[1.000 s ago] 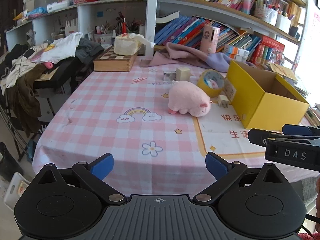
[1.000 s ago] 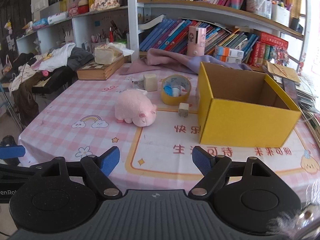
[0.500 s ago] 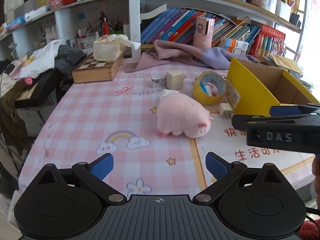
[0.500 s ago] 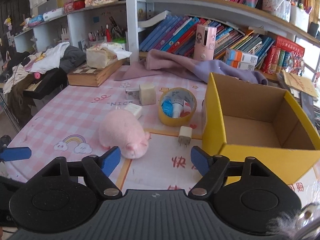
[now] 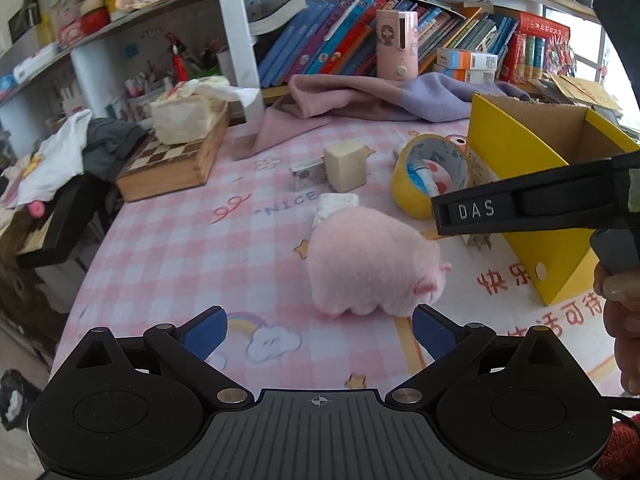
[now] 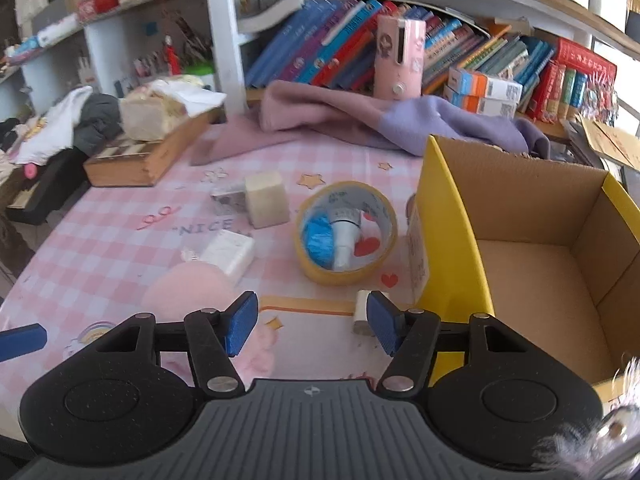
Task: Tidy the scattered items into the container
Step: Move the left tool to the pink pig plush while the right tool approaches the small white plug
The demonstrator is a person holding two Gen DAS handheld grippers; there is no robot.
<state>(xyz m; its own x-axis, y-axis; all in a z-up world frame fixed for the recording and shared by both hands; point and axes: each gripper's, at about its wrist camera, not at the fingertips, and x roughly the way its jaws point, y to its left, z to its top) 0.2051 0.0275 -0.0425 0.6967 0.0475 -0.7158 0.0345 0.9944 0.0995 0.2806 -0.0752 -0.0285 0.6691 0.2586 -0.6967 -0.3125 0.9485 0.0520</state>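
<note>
While both tools hang wide open and hold nothing, we judge that the first pick has yet to begin.

From the left wrist, our left gripper (image 5: 318, 330) spreads its blue pads low in the frame, and the pink plush toy (image 5: 370, 268) lies just above them, centre right. We should go straight ahead so the pads pass either side of its body, then close gently, since plush gives. The yellow box (image 5: 532, 200) stands at right.

From the right wrist, our right gripper (image 6: 308, 326) frames the small white plug (image 6: 362, 314), touching its right pad, beside the box wall (image 6: 452, 240). The tape roll (image 6: 346, 232) sits above centre. We should centre on the plug before closing.
</note>
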